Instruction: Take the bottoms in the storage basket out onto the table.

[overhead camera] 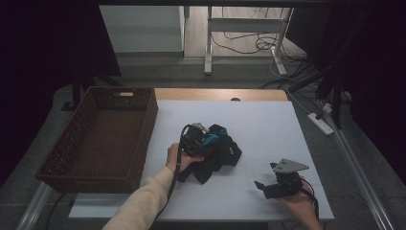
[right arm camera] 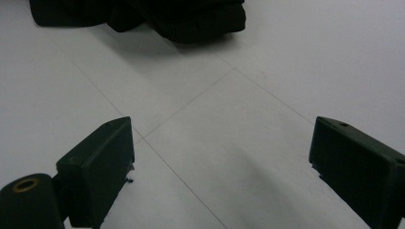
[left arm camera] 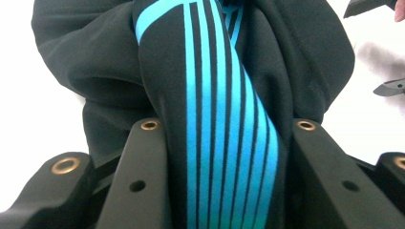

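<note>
- Nearest the lens in the left gripper view: the left gripper [left arm camera: 224, 138], its two black jaws clenched on a fold of the black garment [left arm camera: 296, 62]; the cloth fills the gap from pad to pad.
- That fold carries turquoise stripes [left arm camera: 210, 119] running lengthwise between the jaws. The high view gives these only as a small blue patch beside the gripper [overhead camera: 209, 140].
- Garment position, high view: a crumpled dark heap [overhead camera: 225, 155] near the middle of the white table cover [overhead camera: 268, 120], resting on it, with a loose corner trailing toward the person's side.
- Left hand [overhead camera: 178, 157], high view: grips the tool body from the left of the heap; cream sleeve [overhead camera: 141, 201] enters from the bottom edge; a black cable runs down along the forearm.
- Right gripper [right arm camera: 222, 157], own view: jaws spread wide, bare white cover between them, nothing held. Faint crease lines cross on the cover there, not discernible from above.
- Same view: the edge of the garment [right arm camera: 191, 19] lies along the top of the frame, well apart from the jaws.
- High view places the right gripper [overhead camera: 262, 187] low on the table's right side, grey three-cornered plate [overhead camera: 289, 166] on top, right hand [overhead camera: 301, 201] behind it.
- Left gripper view also catches the other gripper's jaw tips [left arm camera: 389, 87] at its right edge.
- Brown wicker basket [overhead camera: 57, 165]: left of the cover, just beside its edge, seen from above.
</note>
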Available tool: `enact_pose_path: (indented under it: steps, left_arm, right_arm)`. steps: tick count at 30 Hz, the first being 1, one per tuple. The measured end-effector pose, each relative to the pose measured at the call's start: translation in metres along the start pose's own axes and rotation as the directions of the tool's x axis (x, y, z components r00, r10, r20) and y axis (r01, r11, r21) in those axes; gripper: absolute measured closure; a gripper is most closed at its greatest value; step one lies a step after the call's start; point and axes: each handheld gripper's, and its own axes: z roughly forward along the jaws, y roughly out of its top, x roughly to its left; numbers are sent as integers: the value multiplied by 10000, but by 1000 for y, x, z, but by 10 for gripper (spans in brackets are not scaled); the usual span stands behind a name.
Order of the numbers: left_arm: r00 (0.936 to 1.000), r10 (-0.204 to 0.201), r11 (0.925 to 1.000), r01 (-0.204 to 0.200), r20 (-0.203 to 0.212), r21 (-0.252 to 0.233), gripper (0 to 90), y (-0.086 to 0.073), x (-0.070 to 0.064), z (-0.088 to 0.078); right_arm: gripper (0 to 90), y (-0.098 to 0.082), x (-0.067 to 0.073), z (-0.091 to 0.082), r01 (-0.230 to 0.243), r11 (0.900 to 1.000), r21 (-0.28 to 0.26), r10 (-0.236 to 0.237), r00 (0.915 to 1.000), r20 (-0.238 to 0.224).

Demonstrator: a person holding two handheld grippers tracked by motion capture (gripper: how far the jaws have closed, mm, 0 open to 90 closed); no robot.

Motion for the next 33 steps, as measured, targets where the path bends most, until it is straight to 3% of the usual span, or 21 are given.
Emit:
enact_pose_path:
  steps: [17, 20, 25, 27, 33]
  left_arm:
    - [9997, 154, 9992, -160, 173, 367, 578, 0, 0, 10]
    - [9996, 207, 9992, -213, 198, 349, 469, 1, -1, 9]
    - [9996, 240, 9997, -242, -134, -101, 278, 1, -2, -1]
    - [9991, 130, 9979, -155, -409, -623, 237, 0, -3, -14]
    - [9987, 100, 9929, -158, -495, -1177, 228, -4, -3, -38]
  right_arm:
    - [79, 0, 0, 0, 14, 10000, 33, -14, 10000, -1]
    - [79, 0, 0, 0, 17, 10000, 12, -17, 10000, -10]
    - [79, 0, 0, 0, 13, 10000, 35, -13, 10000, 5]
    - [79, 0, 0, 0, 23, 10000, 39, -23, 10000, 13]
    - [79, 0, 0, 0, 31, 10000, 29, -31, 10000, 11]
